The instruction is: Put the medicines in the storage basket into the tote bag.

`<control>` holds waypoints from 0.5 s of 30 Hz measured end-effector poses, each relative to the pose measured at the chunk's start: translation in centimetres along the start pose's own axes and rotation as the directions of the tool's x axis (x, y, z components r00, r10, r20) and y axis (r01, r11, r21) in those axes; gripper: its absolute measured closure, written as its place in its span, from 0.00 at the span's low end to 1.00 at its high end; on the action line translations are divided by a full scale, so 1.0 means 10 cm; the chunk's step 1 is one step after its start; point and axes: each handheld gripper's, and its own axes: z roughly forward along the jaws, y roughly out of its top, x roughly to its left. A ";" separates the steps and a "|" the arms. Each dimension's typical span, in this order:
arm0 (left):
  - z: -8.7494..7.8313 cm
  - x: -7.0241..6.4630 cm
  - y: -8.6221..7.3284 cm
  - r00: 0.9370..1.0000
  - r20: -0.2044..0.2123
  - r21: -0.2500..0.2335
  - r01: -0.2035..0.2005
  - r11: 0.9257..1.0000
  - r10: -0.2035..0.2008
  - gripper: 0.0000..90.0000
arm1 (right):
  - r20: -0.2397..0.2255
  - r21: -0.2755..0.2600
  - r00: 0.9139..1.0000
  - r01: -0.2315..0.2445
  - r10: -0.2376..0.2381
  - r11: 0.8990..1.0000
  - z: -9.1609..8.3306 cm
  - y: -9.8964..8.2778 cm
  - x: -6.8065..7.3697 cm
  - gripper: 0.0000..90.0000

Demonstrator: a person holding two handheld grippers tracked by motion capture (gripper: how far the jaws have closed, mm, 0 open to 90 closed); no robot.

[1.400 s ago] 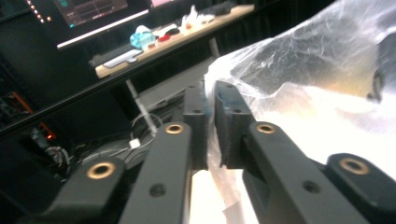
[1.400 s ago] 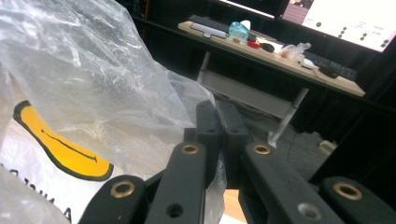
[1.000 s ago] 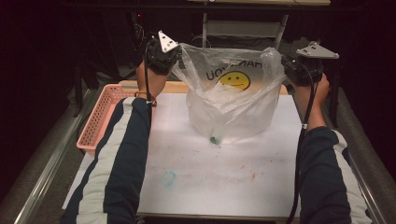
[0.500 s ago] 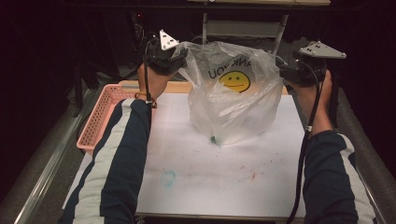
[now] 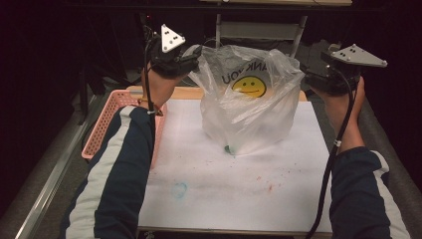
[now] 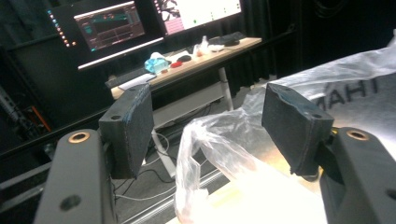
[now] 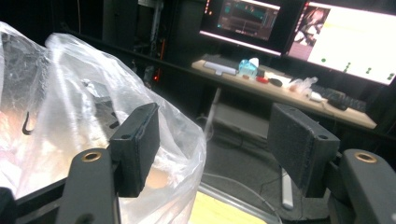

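Observation:
A clear plastic bag (image 5: 249, 109) with a yellow smiley face stands slumped on the white table cover (image 5: 224, 194). A small green thing (image 5: 230, 148) lies at its bottom. My left gripper (image 5: 193, 54) hovers at the bag's upper left rim. Its jaws have just been opening, and a loose bag handle (image 6: 210, 154) hangs between them untouched by the pads. My right gripper (image 5: 309, 79) is just off the bag's right side. Its jaws have just been opening too, with the bag (image 7: 60, 93) beside its left jaw and the gap of the right gripper (image 7: 215, 140) empty.
A pink basket (image 5: 107, 124) sits at the table's left edge, beside the left sleeve. Behind the table stands a desk (image 7: 280, 93) with lit monitors and small items. Faint colour stains mark the table cover near the front.
Both grippers have opened and let go of the bag's rim, rising and drawing slightly away. The bag, earlier stretched wide between them, has sagged narrower.

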 end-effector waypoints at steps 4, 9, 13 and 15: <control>-0.07 0.01 -0.09 1.000 -0.004 0.000 -0.010 1.000 0.010 0.37 | 0.009 -0.013 1.000 0.028 -0.028 1.000 -0.06 -0.01 0.04 0.38; -0.16 -0.01 -0.27 1.000 0.003 -0.002 -0.021 1.000 0.021 0.35 | -0.016 -0.036 1.000 0.010 -0.010 0.999 -0.13 -0.09 0.09 0.38; -0.22 -0.03 -0.43 1.000 0.018 -0.007 -0.022 1.000 0.022 0.34 | -0.021 -0.037 1.000 0.011 -0.011 0.999 -0.16 -0.19 0.14 0.38; -0.24 -0.05 -0.50 0.999 0.011 -0.002 -0.037 0.999 0.037 0.33 | -0.028 -0.035 1.000 0.013 -0.014 0.999 -0.17 -0.23 0.17 0.38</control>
